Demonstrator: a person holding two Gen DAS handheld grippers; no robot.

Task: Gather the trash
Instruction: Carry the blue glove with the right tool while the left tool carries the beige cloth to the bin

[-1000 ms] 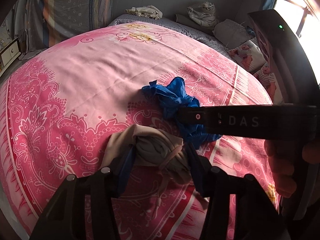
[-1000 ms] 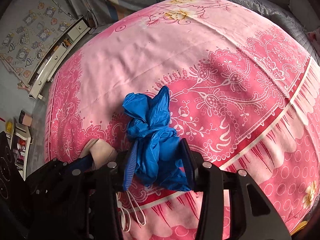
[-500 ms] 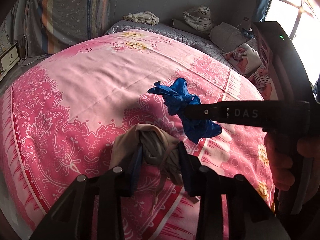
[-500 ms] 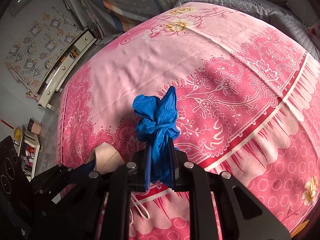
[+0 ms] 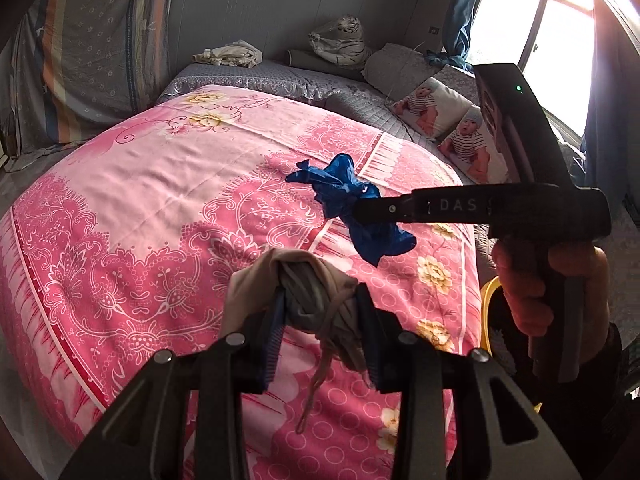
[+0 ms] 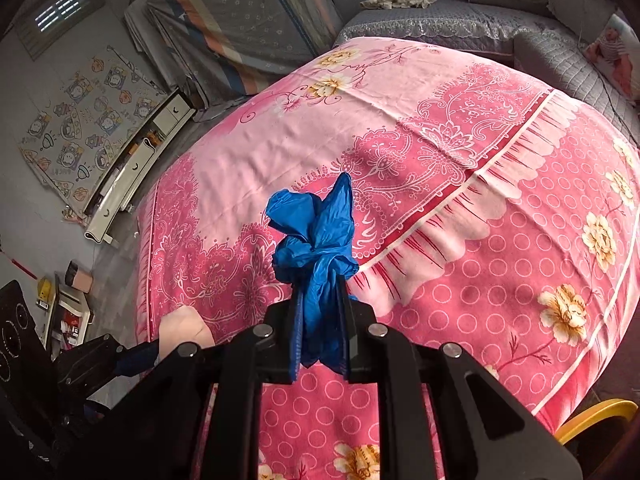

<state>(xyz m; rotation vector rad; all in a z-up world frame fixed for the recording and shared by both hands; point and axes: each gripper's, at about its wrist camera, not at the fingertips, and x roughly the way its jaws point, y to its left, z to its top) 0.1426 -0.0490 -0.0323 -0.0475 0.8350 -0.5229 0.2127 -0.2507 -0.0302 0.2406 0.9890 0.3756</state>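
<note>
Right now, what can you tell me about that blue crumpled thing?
The blue crumpled thing looks like thin, shiny plastic, maybe a bag or glove, scrunched into a wrinkly bunch. The right tool is shut on its lower part, so its pointy folds stick up beyond the tips and a flap hangs below. It looks lifted off the pink bedspread, touching nothing else.

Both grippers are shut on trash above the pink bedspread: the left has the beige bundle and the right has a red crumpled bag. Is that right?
Not quite: the bag in the right gripper is blue, not red, as the right wrist view shows. The blue crumpled bag is pinched there; the left gripper does clamp the beige bundle above the pink bedspread.
</note>
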